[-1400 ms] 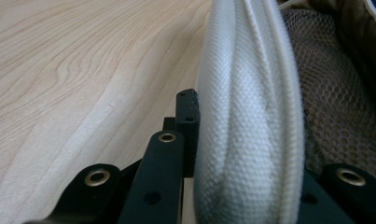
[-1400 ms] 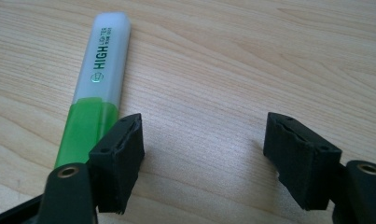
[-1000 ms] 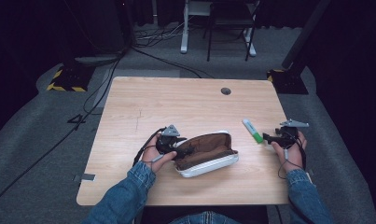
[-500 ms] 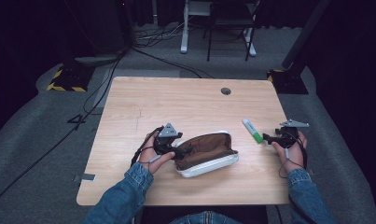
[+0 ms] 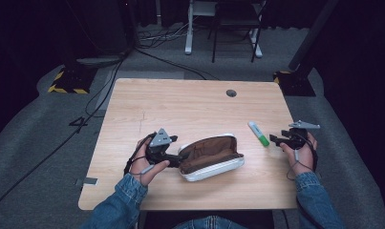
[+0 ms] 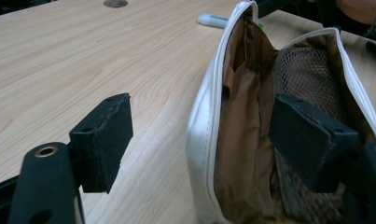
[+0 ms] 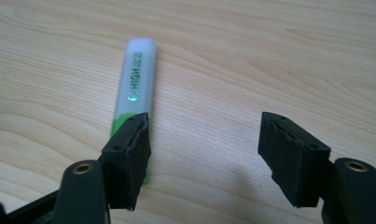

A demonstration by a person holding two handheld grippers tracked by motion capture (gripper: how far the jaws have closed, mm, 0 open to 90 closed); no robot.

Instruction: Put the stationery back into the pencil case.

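On the wooden surface (image 5: pixel 190 105) lies an open pouch (image 5: pixel 211 157), white outside and brown inside, at about 6 o'clock from the surface's middle in the high view. A white-and-green marker (image 5: pixel 259 133) lies flat at about 4 o'clock from the middle, just off the pouch's 2 o'clock corner and apart from it.

The left gripper (image 5: pixel 173 160) sits at the pouch's 9 o'clock end. Its jaws have just been opening. In the left gripper view the left gripper (image 6: pixel 199 140) is released: the pouch's white rim (image 6: pixel 202 140) stands between the jaws, one pad out over bare wood, the other inside the pouch against the mesh lining (image 6: pixel 307 79); neither pad presses the rim.

The right gripper (image 5: pixel 278 140) is at 3 o'clock from the marker, pointing toward it. Its jaws have just been closing. In the right gripper view the right gripper (image 7: pixel 204 149) is released, with bare wood between the jaws; the marker (image 7: pixel 136 79) lies outside them, its green end passing under the pad at 9 o'clock.
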